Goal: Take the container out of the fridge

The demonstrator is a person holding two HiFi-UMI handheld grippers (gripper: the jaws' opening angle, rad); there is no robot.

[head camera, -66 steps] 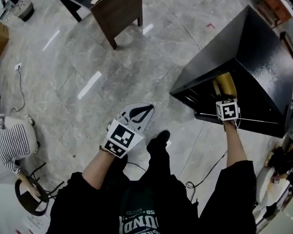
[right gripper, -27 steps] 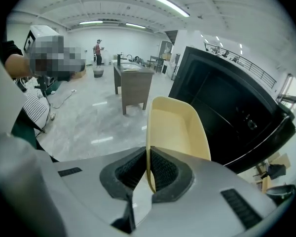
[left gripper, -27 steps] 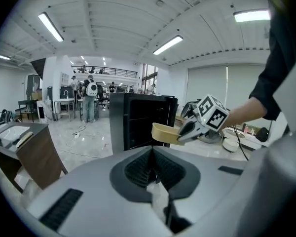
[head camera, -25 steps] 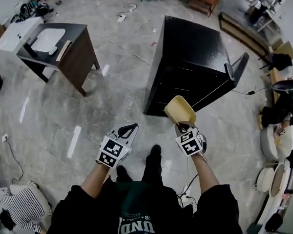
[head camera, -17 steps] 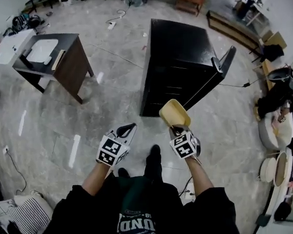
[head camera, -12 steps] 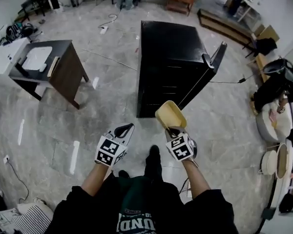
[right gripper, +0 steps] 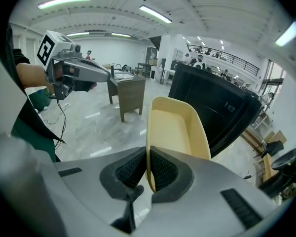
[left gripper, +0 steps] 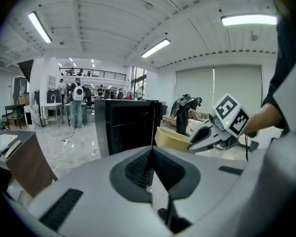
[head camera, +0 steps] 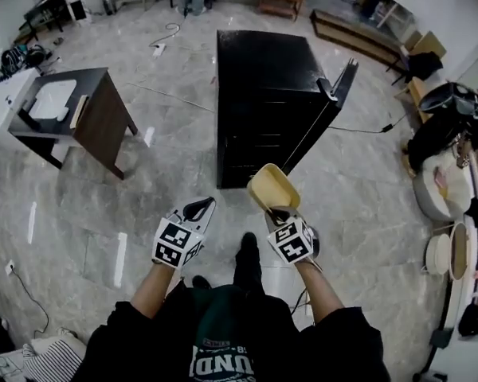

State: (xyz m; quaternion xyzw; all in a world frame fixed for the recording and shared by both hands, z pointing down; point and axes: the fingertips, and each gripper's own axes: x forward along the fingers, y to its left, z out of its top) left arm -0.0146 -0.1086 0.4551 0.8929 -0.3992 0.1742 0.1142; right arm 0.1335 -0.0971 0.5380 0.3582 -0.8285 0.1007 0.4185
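My right gripper (head camera: pixel 277 212) is shut on the near rim of a pale yellow container (head camera: pixel 272 188), held up in the air in front of the black fridge (head camera: pixel 263 86), whose door (head camera: pixel 334 90) stands open at the right. In the right gripper view the pads pinch the container (right gripper: pixel 173 125) wall at its left edge, with my right gripper (right gripper: pixel 148 168) below it. My left gripper (head camera: pixel 199 210) hangs lower left, jaws together and empty. In the left gripper view my left gripper (left gripper: pixel 151 164) is shut, with the container (left gripper: pixel 173 138) and the fridge (left gripper: pixel 127 122) beyond it.
A dark brown desk (head camera: pixel 76 110) with white things on top stands at the left. Cables run over the grey marble floor (head camera: pixel 358 181). Baskets and clutter (head camera: pixel 450 189) line the right side. People (left gripper: pixel 78 100) stand far behind the fridge.
The container has come out of the fridge and travelled with my right gripper away from it. The view has swung so the fridge now stands farther off, its door open.
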